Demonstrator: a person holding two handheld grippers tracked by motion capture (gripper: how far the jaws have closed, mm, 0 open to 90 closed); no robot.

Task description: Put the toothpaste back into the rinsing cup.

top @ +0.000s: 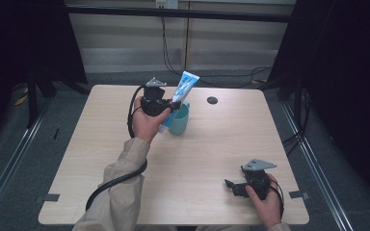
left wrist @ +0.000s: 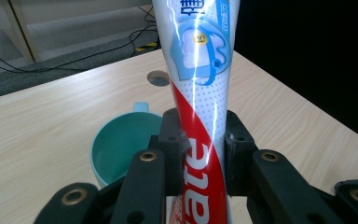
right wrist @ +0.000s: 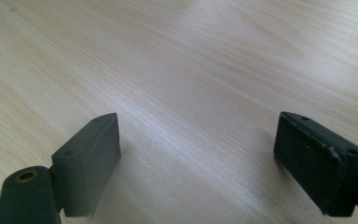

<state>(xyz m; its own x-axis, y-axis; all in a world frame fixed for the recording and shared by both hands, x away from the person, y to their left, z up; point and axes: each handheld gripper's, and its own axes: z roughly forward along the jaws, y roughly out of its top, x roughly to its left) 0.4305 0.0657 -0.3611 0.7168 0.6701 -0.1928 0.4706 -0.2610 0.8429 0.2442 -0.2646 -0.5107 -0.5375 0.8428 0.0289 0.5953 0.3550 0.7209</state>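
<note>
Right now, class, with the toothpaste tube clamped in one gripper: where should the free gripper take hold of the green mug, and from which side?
Judging by its pose, grip the mug by its rim, coming from above on the side away from the toothpaste tube. It stands upright and open-topped; the right gripper is open and free.

teal cup (top: 179, 120) beside left claw (top: 166, 107), table (top: 207, 144) otherwise open

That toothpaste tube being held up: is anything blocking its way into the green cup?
Nothing visible does. The left gripper clamps the toothpaste tube just beside the green cup, whose open mouth looks empty. The right gripper rests far away, open, near the table's front edge.
</note>
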